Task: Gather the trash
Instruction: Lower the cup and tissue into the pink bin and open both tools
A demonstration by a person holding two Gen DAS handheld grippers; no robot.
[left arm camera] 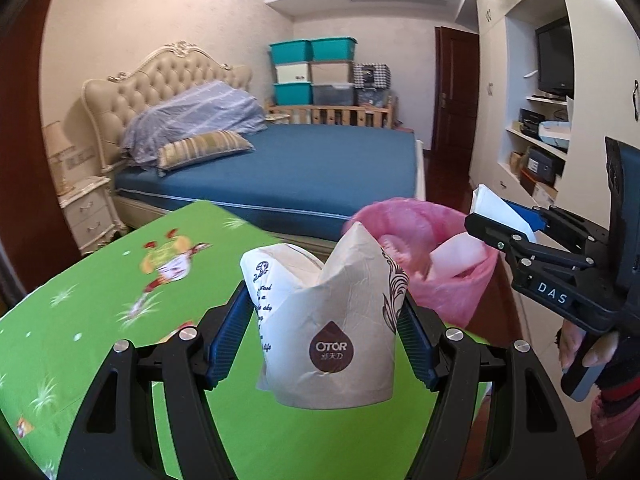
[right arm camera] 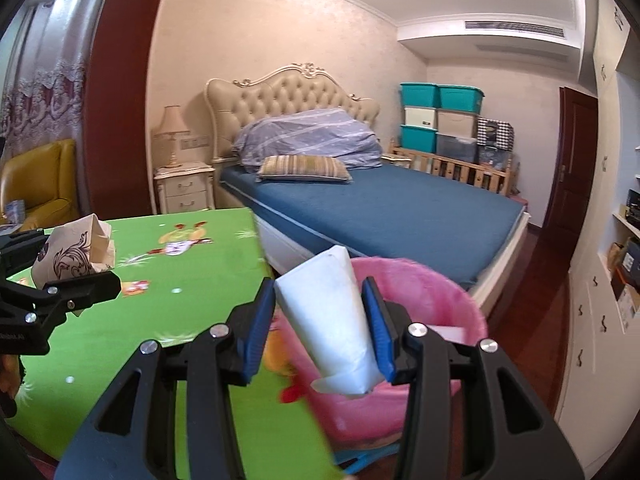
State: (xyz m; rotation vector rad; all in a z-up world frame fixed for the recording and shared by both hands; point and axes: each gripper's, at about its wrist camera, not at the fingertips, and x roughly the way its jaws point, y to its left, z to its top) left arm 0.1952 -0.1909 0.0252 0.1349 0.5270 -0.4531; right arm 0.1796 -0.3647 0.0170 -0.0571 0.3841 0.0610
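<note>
The left gripper (left arm camera: 324, 344) clamps the brown pack (left arm camera: 332, 332) above the table's (left arm camera: 80, 320) right edge; the right gripper (right arm camera: 320, 328) pinches the white pack (right arm camera: 336, 320) over the bin (right arm camera: 440, 304), apparently ready for dropping.
</note>
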